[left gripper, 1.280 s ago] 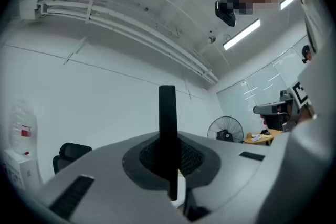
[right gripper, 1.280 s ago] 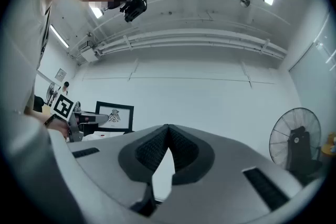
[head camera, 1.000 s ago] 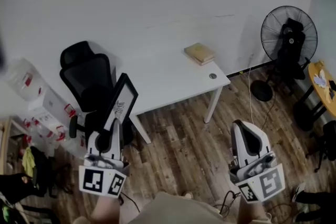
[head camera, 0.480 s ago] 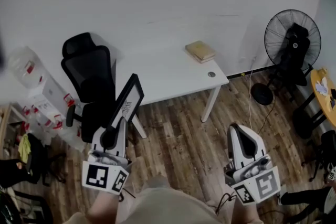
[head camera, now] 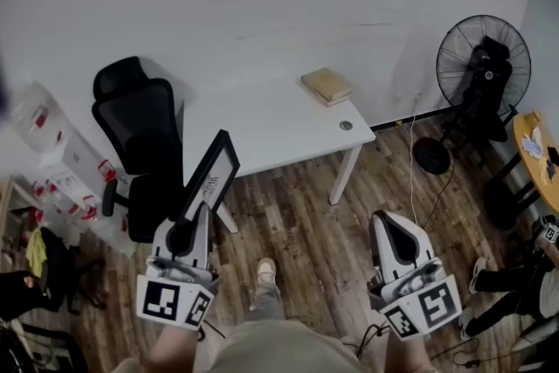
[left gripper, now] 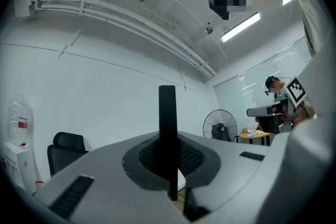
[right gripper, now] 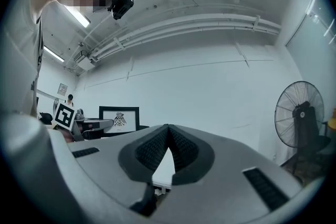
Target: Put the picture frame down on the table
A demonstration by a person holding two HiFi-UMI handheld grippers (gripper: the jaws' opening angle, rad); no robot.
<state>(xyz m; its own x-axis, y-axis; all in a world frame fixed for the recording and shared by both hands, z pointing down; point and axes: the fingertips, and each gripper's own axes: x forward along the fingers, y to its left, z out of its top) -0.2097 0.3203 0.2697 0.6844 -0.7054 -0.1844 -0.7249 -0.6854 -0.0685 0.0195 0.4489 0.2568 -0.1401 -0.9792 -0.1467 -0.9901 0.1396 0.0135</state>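
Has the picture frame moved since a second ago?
Yes: the picture frame, in the left gripper, has shifted right, off the office chair toward the table.

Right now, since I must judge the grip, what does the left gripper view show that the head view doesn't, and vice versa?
Only the left gripper view: the left tongs shut on the picture frame, seen edge-on, plus a ceiling light strip. Only the head view: the frame's printed face and the book on the white table. Both: the black office chair and the standing fan.
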